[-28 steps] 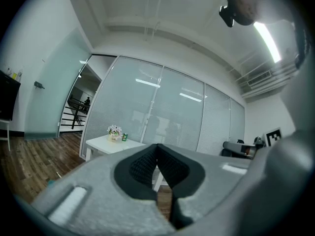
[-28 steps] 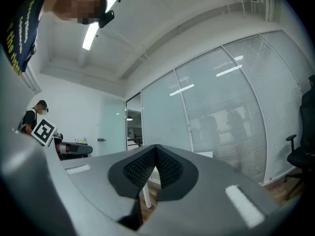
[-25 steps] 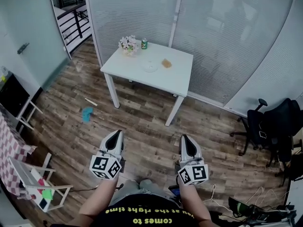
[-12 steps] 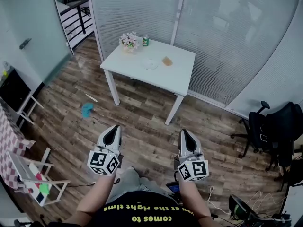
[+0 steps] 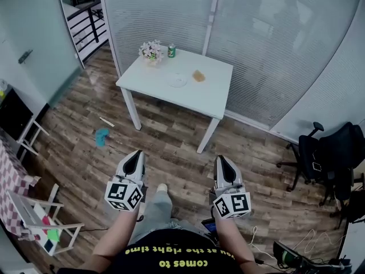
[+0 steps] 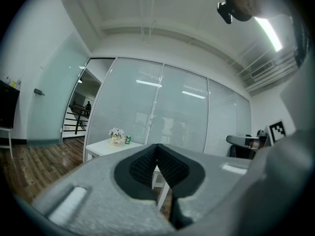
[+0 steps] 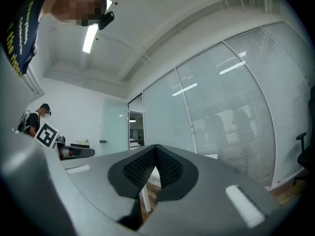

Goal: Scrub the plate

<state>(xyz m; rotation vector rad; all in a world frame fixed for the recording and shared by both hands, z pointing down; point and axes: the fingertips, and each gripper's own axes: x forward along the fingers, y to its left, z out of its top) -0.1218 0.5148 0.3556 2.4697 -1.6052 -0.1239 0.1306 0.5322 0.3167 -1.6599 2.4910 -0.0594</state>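
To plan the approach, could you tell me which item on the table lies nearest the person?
The clear plate; the sponge, green can and flowers all sit farther back.

A: Looking at an office here?

B: Looking at one, yes. Seeing tall glass partition walls point(image 5: 171, 16) with slatted blinds at twelve o'clock, backing a plain white table point(image 5: 212, 97).

A: Noticing anything else pointing that way?

B: Spotting a black swivel chair point(image 5: 311, 150) at three o'clock, and loose cables point(image 5: 296, 256) trailing over the wood-plank floor point(image 5: 171, 147) at five. Also catching a frosted glass door point(image 5: 34, 39) at ten o'clock, a railed stairway point(image 5: 88, 19) at eleven, and strip lighting point(image 6: 268, 28) glowing overhead.
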